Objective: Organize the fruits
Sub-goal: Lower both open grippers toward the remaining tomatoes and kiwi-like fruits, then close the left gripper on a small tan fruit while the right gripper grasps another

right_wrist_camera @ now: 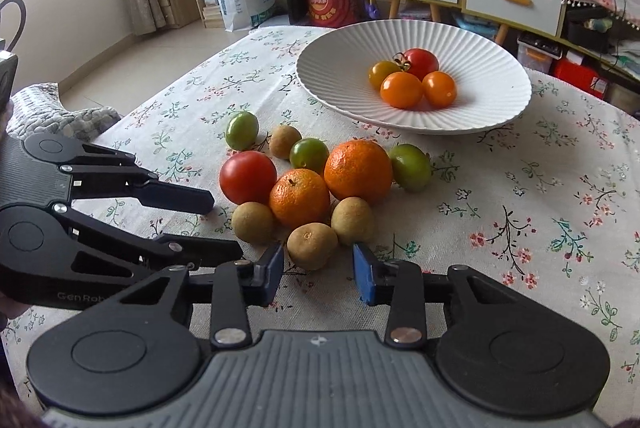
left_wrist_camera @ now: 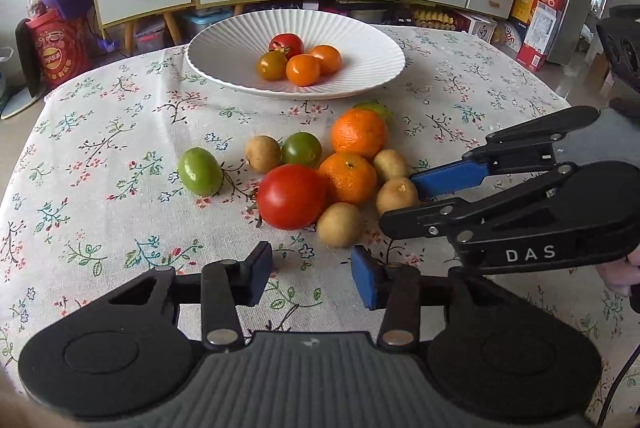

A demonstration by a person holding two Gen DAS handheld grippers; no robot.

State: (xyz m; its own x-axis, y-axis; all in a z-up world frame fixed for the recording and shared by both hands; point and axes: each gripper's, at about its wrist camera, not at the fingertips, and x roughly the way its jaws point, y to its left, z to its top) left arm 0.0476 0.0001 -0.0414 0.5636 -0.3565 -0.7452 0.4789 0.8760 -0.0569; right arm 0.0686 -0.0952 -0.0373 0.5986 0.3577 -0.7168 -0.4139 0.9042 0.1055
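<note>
The white plate (right_wrist_camera: 492, 84) sits at the far side of the table with four small tomatoes in it. The loose fruit pile lies between it and both grippers. The nearest brown fruit (right_wrist_camera: 313, 245) lies just ahead of the right gripper (right_wrist_camera: 318, 274), its jaws partly apart and empty. The left gripper (left_wrist_camera: 312, 278) is the same, holding nothing, big red tomato (left_wrist_camera: 291, 196) just ahead.

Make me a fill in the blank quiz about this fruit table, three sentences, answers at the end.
1. The white plate holds ____ small tomatoes.
2. On the cloth, the two oranges lie beside one big ____ tomato.
3. Nothing is between the jaws of the left gripper; a small ____ fruit lies just ahead of the right gripper.

Missing words: four; red; brown
</note>
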